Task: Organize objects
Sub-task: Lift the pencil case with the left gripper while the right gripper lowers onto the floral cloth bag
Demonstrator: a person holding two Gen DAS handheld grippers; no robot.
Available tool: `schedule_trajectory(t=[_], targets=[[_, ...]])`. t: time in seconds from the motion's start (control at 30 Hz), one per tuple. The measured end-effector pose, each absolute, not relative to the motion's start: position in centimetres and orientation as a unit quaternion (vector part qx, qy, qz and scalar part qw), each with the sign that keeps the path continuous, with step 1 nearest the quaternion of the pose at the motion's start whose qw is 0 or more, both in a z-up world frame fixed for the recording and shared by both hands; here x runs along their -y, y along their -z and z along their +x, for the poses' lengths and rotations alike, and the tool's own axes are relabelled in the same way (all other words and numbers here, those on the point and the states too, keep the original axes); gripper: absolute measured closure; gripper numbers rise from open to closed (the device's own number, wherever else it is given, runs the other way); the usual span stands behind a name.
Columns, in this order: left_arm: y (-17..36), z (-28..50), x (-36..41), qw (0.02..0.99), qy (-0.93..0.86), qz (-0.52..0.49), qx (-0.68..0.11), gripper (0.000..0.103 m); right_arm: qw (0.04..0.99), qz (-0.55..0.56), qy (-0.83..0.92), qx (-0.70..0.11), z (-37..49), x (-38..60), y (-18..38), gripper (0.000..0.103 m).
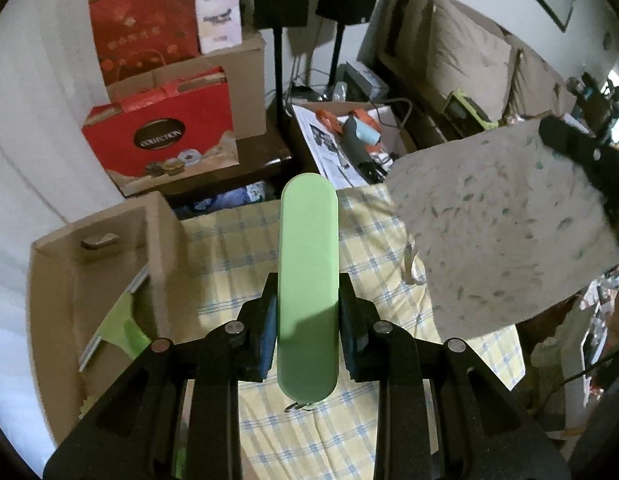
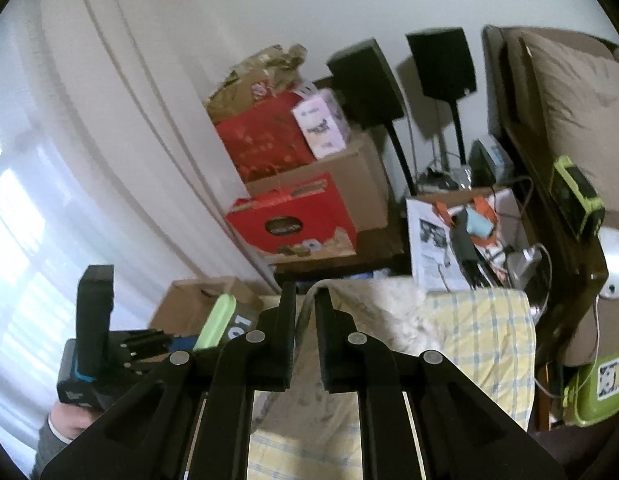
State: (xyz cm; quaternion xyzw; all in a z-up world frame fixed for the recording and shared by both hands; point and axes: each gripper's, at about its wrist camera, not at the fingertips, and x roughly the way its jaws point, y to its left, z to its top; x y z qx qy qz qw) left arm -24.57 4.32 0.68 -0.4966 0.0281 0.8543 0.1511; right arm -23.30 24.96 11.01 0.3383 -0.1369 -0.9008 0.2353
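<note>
Green case (image 1: 308, 280) clamped in left claw (image 1: 308, 320).

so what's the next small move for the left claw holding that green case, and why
Probably carry the green case left and down toward the open cardboard box. The left claw is clamped on the case above the checked cloth, the box is the nearest open container, and the right claw is busy pinching the leaf-print fabric.

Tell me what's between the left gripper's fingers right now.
A green case, clamped lengthwise between the left gripper's pads, its rounded end sticking out forward over the checked cloth. Left wrist view shows it.
</note>
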Motion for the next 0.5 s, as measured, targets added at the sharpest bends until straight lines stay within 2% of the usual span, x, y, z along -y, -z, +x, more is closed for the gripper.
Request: schedule_trajectory(t=[0.3,0.4,0.43,0.47,0.5], targets=[[-3.0,-23.5,-0.9,0.123,-0.864,-0.488,-0.016,0.078,0.263,0.330,0.901,0.099,-23.0,-20.6,-16.0,0.095],[-2.6,-23.1,-0.4,0.120,-0.862,-0.492,-0.012,0.078,0.242,0.361,0.898,0.073,-23.2,-19.8,-14.1,0.089],[-2.3,-22.9,-0.3,0.120,-0.861,-0.494,-0.012,0.078,0.236,0.380,0.892,0.070,-23.3,-19.6,-12.5,0.084],[-2.0,-22.8,-0.2,0.120,-0.859,-0.497,-0.012,0.078,0.233,0.388,0.889,0.071,-23.4,-19.7,-11.6,0.074],[-1.7,-22.7,-0.3,0.120,-0.858,-0.499,-0.012,0.078,0.230,0.398,0.885,0.072,-23.4,-19.7,-10.3,0.069]])
